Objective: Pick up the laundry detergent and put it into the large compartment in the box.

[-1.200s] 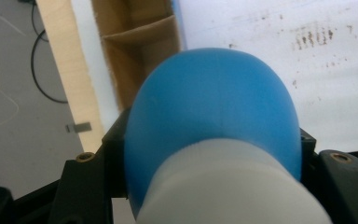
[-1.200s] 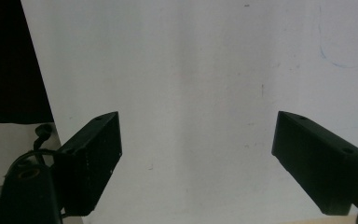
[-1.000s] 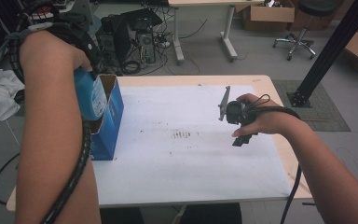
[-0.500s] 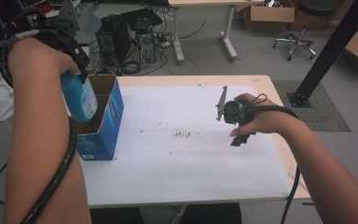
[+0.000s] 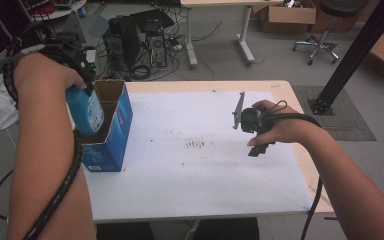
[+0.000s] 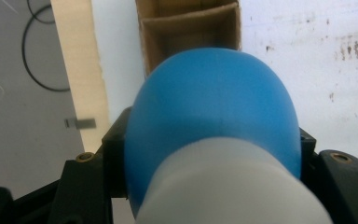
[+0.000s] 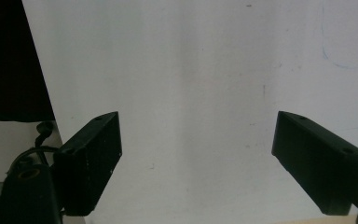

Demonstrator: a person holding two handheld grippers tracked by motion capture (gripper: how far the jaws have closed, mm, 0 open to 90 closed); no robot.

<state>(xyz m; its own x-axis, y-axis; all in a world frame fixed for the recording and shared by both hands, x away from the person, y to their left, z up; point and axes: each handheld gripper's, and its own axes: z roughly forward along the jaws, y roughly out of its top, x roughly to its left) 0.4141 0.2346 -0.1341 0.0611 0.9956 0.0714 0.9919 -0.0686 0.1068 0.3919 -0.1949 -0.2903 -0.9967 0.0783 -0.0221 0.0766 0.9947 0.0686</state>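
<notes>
the left gripper holds a blue bottle with its jaws clamped on the bottle's sides, and the bottle hangs bottom-down over the open top of a blue cardboard box that stands near the left edge of the tabletop. the bottle is smooth, rounded plastic, bright blue with a pale label on its side in the high view; in the left gripper view its body swells like a dome, with a matte white band across the part nearest the camera. the box has glossy blue printed walls and raw brown card inside, with a divider splitting it into compartments; which compartment the bottle is over cannot be told, since the bottle hides most of the opening. the left gripper itself is largely covered by the forearm and hand. a white sheet with a flat, slightly stained surface and small dark specks covers most of the pale wooden tabletop. the right gripper hovers over the right part of this sheet, its black, blocky jaws spread wide with nothing between them; in the high view the hand wraps around it and hides much of its body.
</notes>
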